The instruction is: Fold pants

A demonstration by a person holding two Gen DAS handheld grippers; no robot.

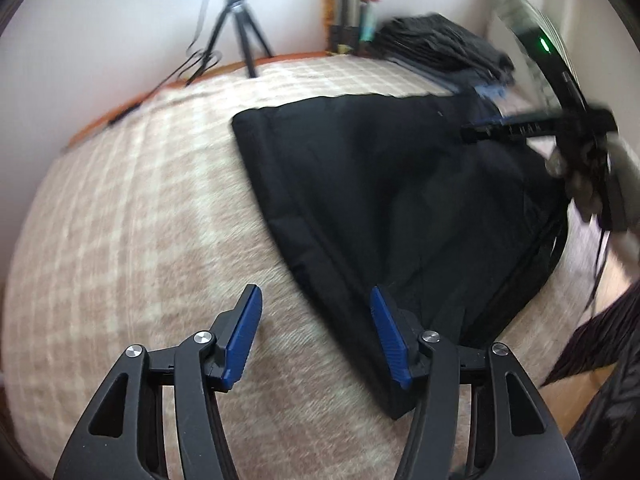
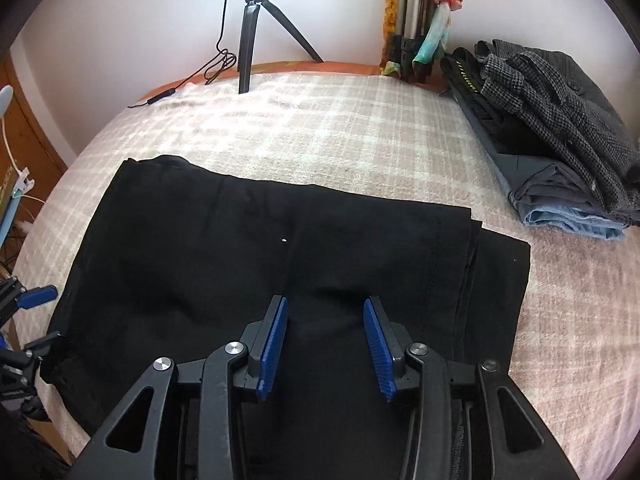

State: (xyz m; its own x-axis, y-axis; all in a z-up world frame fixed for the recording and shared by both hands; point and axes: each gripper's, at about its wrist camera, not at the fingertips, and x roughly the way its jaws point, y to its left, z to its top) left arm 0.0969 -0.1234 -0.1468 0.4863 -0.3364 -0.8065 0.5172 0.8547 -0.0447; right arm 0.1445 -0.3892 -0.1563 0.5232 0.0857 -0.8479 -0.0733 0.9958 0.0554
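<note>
Both hand-held grippers — left [image 1: 316, 332], right [image 2: 325, 344] — hang spread and empty over the black pants [image 2: 280, 280], lying folded on the bed [image 2: 320, 140]; next likely fold needs an edge gripped.

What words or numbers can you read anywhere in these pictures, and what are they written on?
No text can be read in either view.
Right gripper: pale marks on its black body in the left wrist view, too blurred to read.
Left gripper: tiny marks low on its body in the right wrist view, too small to read.
Black pants: no label showing, only a small white speck.
Pile of folded clothes: no tags or writing in view.
</note>
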